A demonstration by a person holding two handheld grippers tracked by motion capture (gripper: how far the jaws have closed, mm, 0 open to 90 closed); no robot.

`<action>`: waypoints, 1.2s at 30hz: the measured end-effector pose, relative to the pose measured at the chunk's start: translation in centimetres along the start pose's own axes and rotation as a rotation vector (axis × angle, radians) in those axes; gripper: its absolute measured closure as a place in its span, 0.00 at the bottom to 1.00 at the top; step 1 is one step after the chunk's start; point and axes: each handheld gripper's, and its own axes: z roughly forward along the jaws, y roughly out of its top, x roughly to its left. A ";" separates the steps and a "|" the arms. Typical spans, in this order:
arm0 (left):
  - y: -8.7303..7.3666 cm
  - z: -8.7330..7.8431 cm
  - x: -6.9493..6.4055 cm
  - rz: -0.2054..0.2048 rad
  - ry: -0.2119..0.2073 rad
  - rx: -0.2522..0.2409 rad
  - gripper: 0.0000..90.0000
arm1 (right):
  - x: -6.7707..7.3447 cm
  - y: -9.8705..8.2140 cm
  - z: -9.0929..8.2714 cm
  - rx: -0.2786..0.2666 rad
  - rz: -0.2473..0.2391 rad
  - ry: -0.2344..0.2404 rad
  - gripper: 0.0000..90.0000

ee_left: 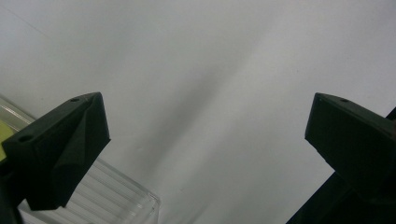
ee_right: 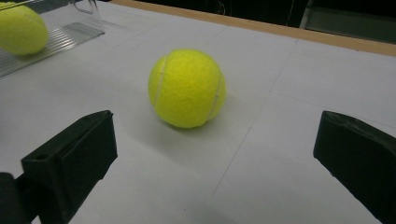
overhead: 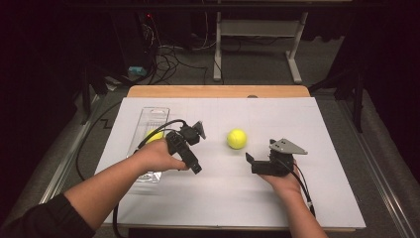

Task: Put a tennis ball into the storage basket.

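Observation:
A yellow tennis ball (overhead: pixel 236 139) lies loose on the white sheet (overhead: pixel 223 193) near the table's middle. In the right gripper view this ball (ee_right: pixel 187 88) sits just ahead of my right gripper (ee_right: pixel 215 154), between the lines of its wide-apart jaws and untouched. From above, the right gripper (overhead: pixel 250 163) is a short way right of and nearer than the ball. A second tennis ball (overhead: pixel 154 136) rests in a clear plastic tray (overhead: pixel 151 116) at the left. My left gripper (overhead: pixel 200 148) stands open just right of the tray, holding nothing. The left gripper (ee_left: pixel 205 135) faces bare sheet, with the tray's corner (ee_left: pixel 121 196) beside its left jaw.
The sheet covers most of a wooden table (overhead: pixel 218 91). Beyond the far edge are a desk frame (overhead: pixel 292 54) and cables (overhead: pixel 173 59) on the floor. A metal rail (overhead: pixel 64 163) runs along the left side.

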 end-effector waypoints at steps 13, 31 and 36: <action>-0.1 0.0 0.0 -0.003 -0.006 -0.005 0.01 | 0.3 0.7 1.6 0.017 -0.003 0.015 0.00; -0.2 0.0 -0.1 0.002 -0.010 -0.005 0.01 | 0.9 1.5 3.8 0.043 -0.016 0.029 0.00; -0.1 0.0 -0.1 0.005 -0.012 -0.003 0.01 | 1.1 1.8 4.5 0.055 -0.023 0.031 0.00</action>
